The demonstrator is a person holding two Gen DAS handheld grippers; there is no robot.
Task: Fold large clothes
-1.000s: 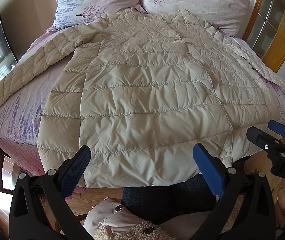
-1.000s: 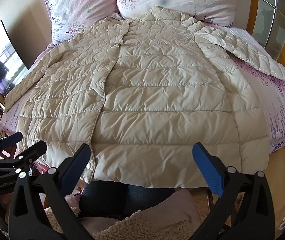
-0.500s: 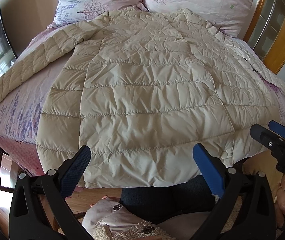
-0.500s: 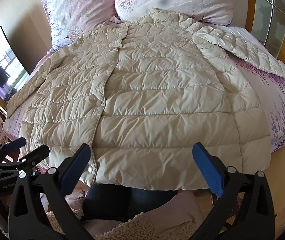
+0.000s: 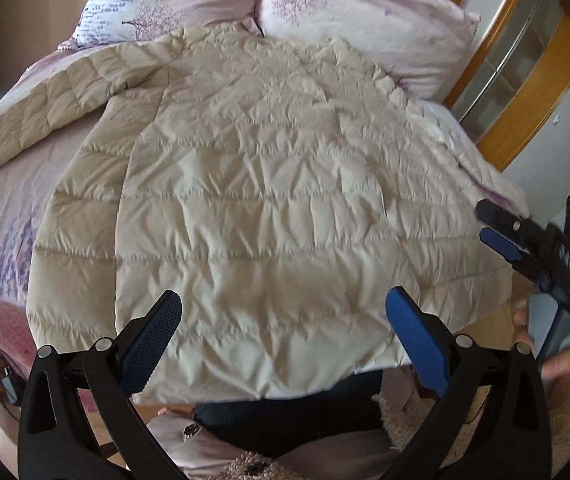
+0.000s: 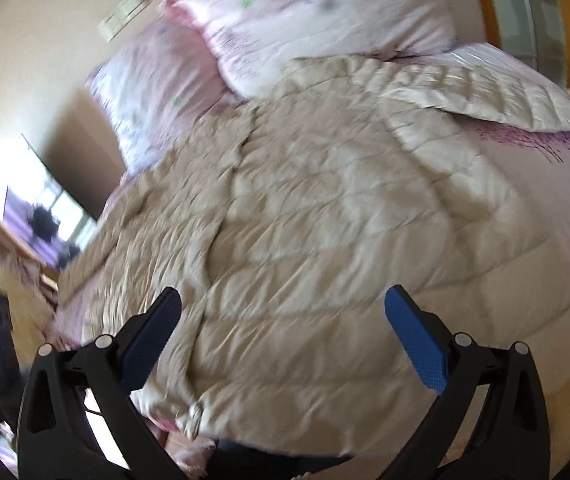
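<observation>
A long cream quilted down coat (image 5: 269, 184) lies spread flat on the bed, front up, collar toward the pillows, hem hanging over the near edge. Its left sleeve (image 5: 45, 108) stretches out to the left; its right sleeve (image 6: 497, 92) lies out to the right. My left gripper (image 5: 283, 312) hovers open above the hem, nothing between its blue pads. My right gripper (image 6: 283, 312) is also open over the hem near the front closure, tilted, with the view blurred. In the left wrist view the right gripper (image 5: 501, 232) appears at the right edge, beside the coat.
Two pink floral pillows (image 5: 365, 20) lean at the head of the bed. The purple-patterned sheet (image 5: 1, 216) shows at both sides. A wooden-framed cabinet (image 5: 533, 80) stands to the right. The person's dark trousers (image 5: 285, 412) are at the foot of the bed. A screen (image 6: 45, 208) hangs at left.
Both grippers have moved forward over the coat's hem. The right gripper has risen and rolled, tilting and blurring its view. Both stay open; the coat has not moved.
</observation>
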